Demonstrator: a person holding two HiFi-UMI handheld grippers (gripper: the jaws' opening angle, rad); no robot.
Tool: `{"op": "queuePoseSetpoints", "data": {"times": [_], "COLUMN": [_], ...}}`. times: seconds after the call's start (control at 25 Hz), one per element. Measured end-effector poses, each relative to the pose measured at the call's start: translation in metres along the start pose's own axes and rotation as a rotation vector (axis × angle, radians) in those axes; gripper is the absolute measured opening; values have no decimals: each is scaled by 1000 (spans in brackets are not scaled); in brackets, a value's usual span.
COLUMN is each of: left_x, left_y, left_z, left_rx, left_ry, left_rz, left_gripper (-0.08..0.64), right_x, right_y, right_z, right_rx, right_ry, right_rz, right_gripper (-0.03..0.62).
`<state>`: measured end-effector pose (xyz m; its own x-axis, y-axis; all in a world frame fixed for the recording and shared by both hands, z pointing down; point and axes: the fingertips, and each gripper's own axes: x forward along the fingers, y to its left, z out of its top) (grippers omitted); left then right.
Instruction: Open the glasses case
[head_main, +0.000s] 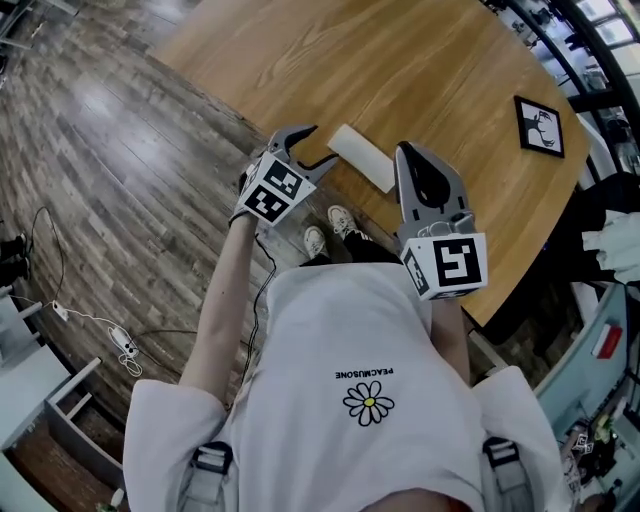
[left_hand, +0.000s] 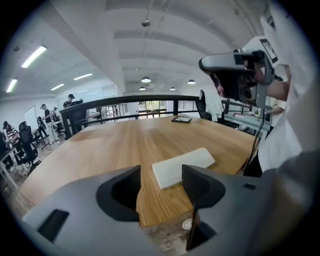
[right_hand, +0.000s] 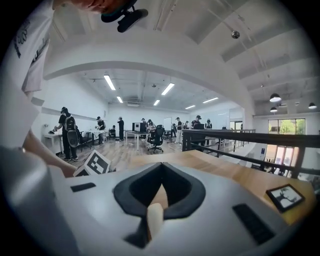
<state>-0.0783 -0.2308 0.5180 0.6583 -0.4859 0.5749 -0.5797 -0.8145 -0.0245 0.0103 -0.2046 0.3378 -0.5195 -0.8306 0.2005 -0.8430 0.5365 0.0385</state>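
My left grey plastic two-jaw gripper (head_main: 320, 145) is carried at the end of my bare left forearm (head_main: 222, 300), stretched forward and tilted downward. Its dark-lined jaws stand wide apart and press on nothing. My right grey plastic two-jaw gripper (head_main: 406, 150) is held closer to my torso, nearly level, with its jaws closed together.

The table (head_main: 420, 60) was of light brown wood with fine straight grain. On the table, the glasses case (head_main: 362, 157) was plain white, and the small frame (head_main: 539, 126) was black around a white picture. The left gripper (head_main: 318, 145) and the right gripper (head_main: 407, 150) were grey with black inner pads, each carrying black-and-white square markers. Beside the table, the floor (head_main: 120, 150) showed dark grey-brown planks.
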Motion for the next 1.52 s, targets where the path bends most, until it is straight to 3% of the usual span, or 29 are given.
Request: {"op": "queuePoseSetpoints", "data": {"times": [0.16,0.24,0.36,0.48,0.72,0.92,1.32,1.36,1.44,1.52], "left_x": [19,26,37,42,45,48,48,48,48,47], "left_y": [-10,-10,-10,-10,-7,-10,-12,-12,-12,-12], "left_z": [-28,-33,-41,-51,-54,-45,-47,-47,-48,-48], "left_rx": [13,-5,-49,-45,-61,-129,-113,-124,-157,-177], "left_ry": [147,171,218,267,278,252,260,257,244,234], "left_rz": [-33,-37,-65,-75,-77,-111,-140,-143,-149,-150], "left_gripper": [251,217,213,213,189,158,144,144,144,141], "right_x": [0,3,2,-1,2,1,-3,-1,1,3], "right_y": [-5,-10,-13,-10,-8,-12,-12,-10,-4,2], "right_z": [-31,-52,-75,-88,-110,-135,-146,-148,-159,-177], "right_rx": [-23,-29,-26,-30,-102,-213,-194,-184,-181,-230], "right_ry": [86,142,205,243,319,387,415,423,458,504], "right_rz": [-23,-28,-17,-11,1,-7,4,21,61,93], "right_gripper": [8,8,8,8,8,8,9,19,166,240]}}
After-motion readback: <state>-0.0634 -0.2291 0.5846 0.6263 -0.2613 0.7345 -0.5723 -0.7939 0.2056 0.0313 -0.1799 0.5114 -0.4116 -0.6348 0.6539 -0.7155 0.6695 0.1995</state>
